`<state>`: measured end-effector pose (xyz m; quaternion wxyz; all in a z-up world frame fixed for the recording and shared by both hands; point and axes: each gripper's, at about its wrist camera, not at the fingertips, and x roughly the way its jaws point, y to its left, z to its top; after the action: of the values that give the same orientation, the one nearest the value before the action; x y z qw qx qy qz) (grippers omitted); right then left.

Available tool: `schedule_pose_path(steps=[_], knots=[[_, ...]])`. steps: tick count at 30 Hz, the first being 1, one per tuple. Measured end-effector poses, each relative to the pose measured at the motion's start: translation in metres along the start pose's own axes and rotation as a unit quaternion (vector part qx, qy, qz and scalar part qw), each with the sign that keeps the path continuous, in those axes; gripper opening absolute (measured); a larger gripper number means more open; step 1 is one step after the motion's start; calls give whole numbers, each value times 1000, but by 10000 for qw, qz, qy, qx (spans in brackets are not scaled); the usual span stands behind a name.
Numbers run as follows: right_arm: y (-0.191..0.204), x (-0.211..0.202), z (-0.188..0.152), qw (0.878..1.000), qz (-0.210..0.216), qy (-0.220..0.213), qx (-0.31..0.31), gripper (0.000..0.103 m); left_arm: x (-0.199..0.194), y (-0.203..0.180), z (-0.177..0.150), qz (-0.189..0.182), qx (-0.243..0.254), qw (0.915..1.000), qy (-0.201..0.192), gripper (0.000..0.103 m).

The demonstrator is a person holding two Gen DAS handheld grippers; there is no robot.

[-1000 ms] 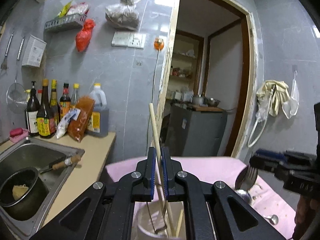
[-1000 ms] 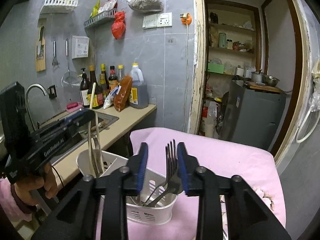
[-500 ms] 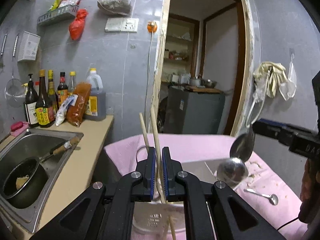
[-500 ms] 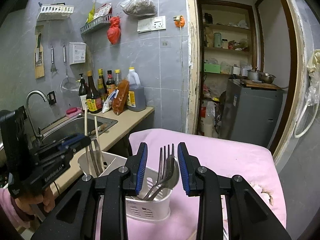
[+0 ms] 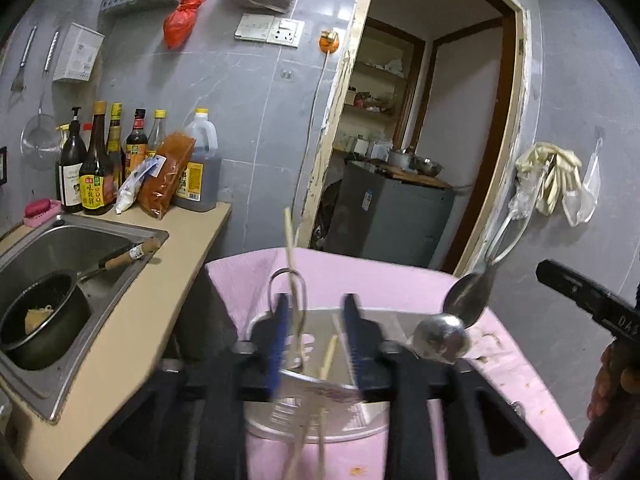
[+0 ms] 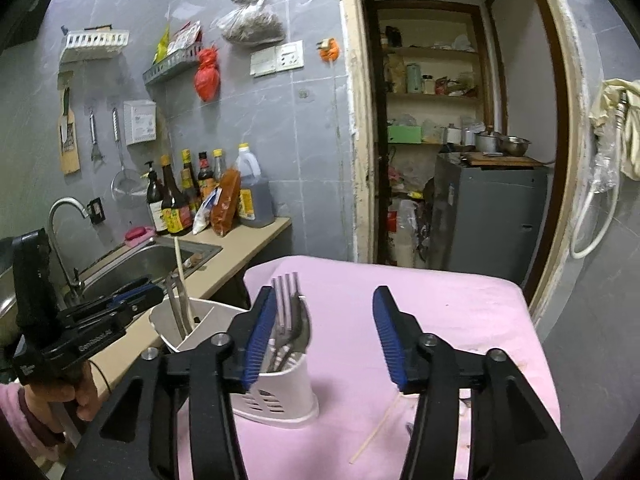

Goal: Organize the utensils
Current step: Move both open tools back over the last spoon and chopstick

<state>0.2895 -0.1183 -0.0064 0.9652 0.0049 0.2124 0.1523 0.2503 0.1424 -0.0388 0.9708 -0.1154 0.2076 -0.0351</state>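
Utensils sit in the white slotted plastic caddy (image 6: 276,384) on the pink-covered counter (image 6: 440,312), and both grippers hover right over it. Right gripper (image 6: 324,332): jaws spread wide apart, nothing between them, with the steel forks (image 6: 286,300) and a spoon standing tines-up in the caddy's near compartment, just beside the left blue pad. Left gripper (image 5: 314,340): jaws also parted, and the pale wooden chopsticks (image 5: 290,240) rise between them out of the caddy's left compartment, next to a looped wire handle (image 5: 288,284). Whether either pad touches the chopsticks I cannot tell; that view is blurred. From the left camera, two steel spoons (image 5: 456,316) lean out over the caddy's right rim.

Loose work remains: one thin wooden stick (image 6: 378,430) lies flat on the pink cover, near right of the caddy, with a small metal piece beside it, half hidden behind the right gripper.

Risks, as I judge them: the caddy is light and top-heavy with tall handles, so a pad clipping a fork or chopstick on withdrawal could tip it. Those leaning spoons look ready to slide out. The flat stick on soft cloth may roll or skid when pinched.
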Motion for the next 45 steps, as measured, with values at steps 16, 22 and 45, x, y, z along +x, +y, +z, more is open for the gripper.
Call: schedule_pose_path(steps=[16,22,45], knots=[[-76,-79,11,9938,-448,-965,319,91,-33,-88,17,-256,137,9978,-596,80],[-100,-93,10,9932,-494,-1021,253,97,-37,-127,9,-199,368,9967,-697,87],[-170,-4,-100,9867,236,1604,146,74,31,-182,-80,-27,474,9938,1003,65]])
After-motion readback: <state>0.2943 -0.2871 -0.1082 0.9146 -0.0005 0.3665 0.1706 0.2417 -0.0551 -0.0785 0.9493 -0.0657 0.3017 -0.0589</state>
